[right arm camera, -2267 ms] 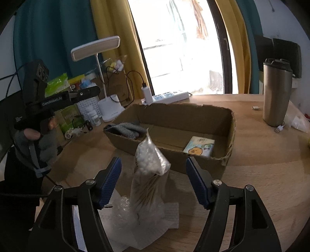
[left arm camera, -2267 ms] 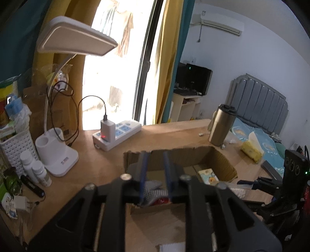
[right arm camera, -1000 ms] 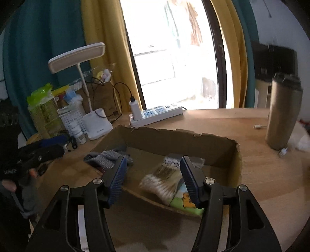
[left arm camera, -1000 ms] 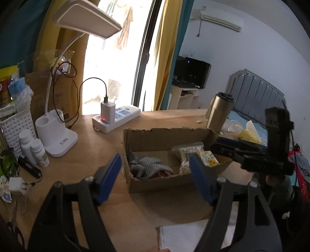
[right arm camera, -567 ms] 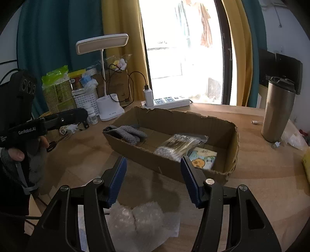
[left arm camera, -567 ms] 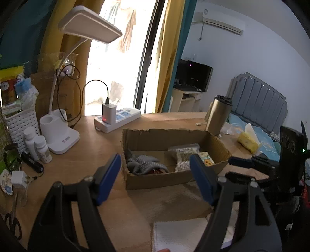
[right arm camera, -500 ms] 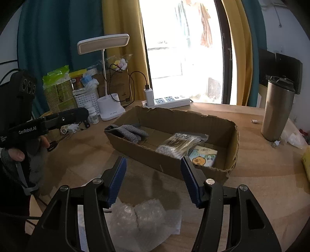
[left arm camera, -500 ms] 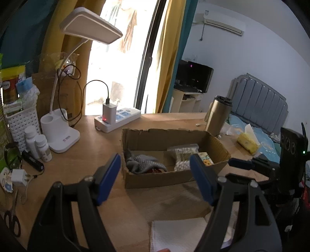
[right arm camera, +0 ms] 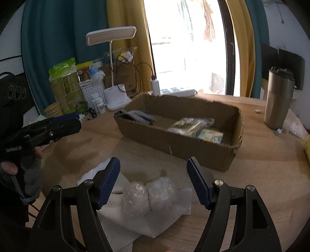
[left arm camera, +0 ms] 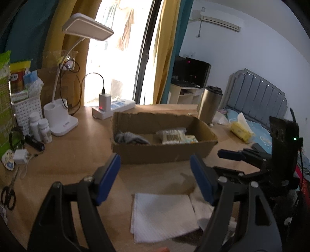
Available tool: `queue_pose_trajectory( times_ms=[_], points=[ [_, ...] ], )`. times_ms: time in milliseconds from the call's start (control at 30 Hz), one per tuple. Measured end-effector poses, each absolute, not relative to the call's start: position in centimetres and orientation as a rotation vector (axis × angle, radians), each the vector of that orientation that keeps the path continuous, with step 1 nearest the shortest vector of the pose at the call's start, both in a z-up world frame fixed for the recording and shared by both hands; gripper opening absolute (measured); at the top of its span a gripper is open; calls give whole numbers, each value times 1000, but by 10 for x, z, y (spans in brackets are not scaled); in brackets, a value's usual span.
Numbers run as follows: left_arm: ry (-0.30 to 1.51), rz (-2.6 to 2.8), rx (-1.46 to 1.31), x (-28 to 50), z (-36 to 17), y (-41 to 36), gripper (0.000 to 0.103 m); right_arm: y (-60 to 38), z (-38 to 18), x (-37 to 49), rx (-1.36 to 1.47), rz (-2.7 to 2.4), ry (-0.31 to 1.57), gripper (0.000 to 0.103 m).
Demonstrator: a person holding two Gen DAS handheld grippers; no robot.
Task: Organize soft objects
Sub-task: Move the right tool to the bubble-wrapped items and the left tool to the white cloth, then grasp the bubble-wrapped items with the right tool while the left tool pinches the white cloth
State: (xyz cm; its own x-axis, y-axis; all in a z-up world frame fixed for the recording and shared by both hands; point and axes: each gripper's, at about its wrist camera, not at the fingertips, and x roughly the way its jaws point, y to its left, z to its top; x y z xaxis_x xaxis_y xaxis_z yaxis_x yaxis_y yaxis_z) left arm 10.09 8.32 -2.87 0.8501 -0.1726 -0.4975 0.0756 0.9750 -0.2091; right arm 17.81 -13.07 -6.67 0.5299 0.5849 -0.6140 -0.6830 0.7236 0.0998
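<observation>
Plastic bubble wrap [right arm camera: 149,195] seen on white sheet [left arm camera: 162,211], just before cardboard box [right arm camera: 174,147]. Left tool [left arm camera: 155,160], right tool [right arm camera: 153,168] held agape, empty. Risked slipping, or sheet dragged along, if pinched shallowly.

Brown corrugated cardboard box [right arm camera: 174,143] on a tan wood-grain table [right arm camera: 261,184]. Inside: grey knit glove [right arm camera: 138,115], clear bag of pale cotton swabs [right arm camera: 190,124], tissue pack [right arm camera: 211,135] printed in teal and yellow. In front: clear bubble wrap [right arm camera: 149,195] over white ribbed cloth [left arm camera: 162,215]. Black frames and blue ridged pads on the left gripper [left arm camera: 155,174] and right gripper [right arm camera: 154,182]. White desk lamp [right arm camera: 111,36], silver tumbler [right arm camera: 278,100], yellow and teal curtains [right arm camera: 124,17].
</observation>
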Motion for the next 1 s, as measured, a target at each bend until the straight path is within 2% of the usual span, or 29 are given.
queue_pose_trajectory(
  times_ms=[767,800,833,867,1000],
  points=[
    [727,-151,-213,89,-84,67,76,-125,-102,177,-170,797,807,75],
    [741,-152,-210,91,-88,67,76,-126,-102,177,-166,798,810,74],
    [753,-150,-205,92,-91,68,76,-127,-102,178,-158,802,811,68],
    [762,-149,-201,93,-93,68,76,-128,-101,178,-146,811,811,66],
    [804,-144,-165,96,-101,67,76,-130,-101,179,-136,812,813,64]
  ],
)
